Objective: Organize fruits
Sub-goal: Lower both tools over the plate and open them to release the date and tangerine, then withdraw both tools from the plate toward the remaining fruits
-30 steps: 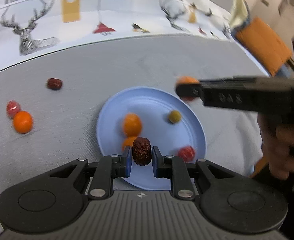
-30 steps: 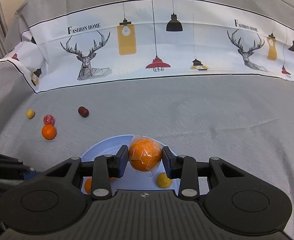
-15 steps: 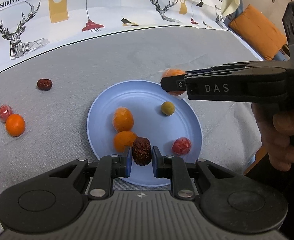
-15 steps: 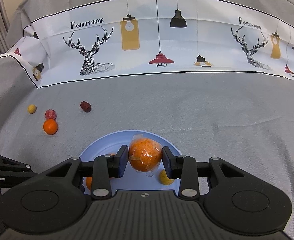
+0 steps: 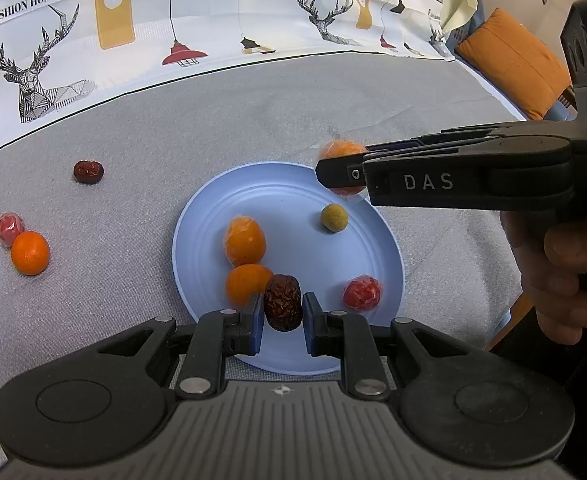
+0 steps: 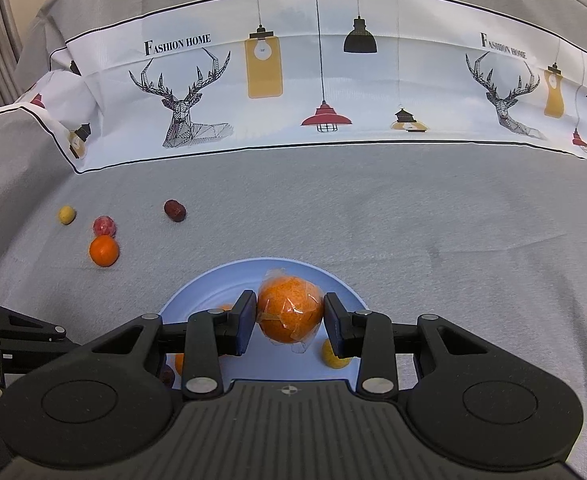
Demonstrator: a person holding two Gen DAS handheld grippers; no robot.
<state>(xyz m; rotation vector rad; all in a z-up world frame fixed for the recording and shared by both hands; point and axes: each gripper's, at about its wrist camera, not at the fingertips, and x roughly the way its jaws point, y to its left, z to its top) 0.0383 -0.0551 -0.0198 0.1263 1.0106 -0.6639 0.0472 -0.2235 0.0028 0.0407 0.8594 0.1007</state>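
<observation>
A blue plate lies on the grey cloth and holds two oranges, a yellow-green ball and a wrapped red fruit. My left gripper is shut on a dark red date over the plate's near side. My right gripper is shut on a wrapped orange above the plate's far right rim; it also shows in the left wrist view.
Loose on the cloth to the left lie a date, a wrapped red fruit, an orange and a yellow ball. A printed white cloth band runs along the back. An orange cushion sits far right.
Both grippers have moved in over the plate, each still holding its fruit. The right gripper carried the wrapped orange from beyond the plate's rim to above its far right edge.
</observation>
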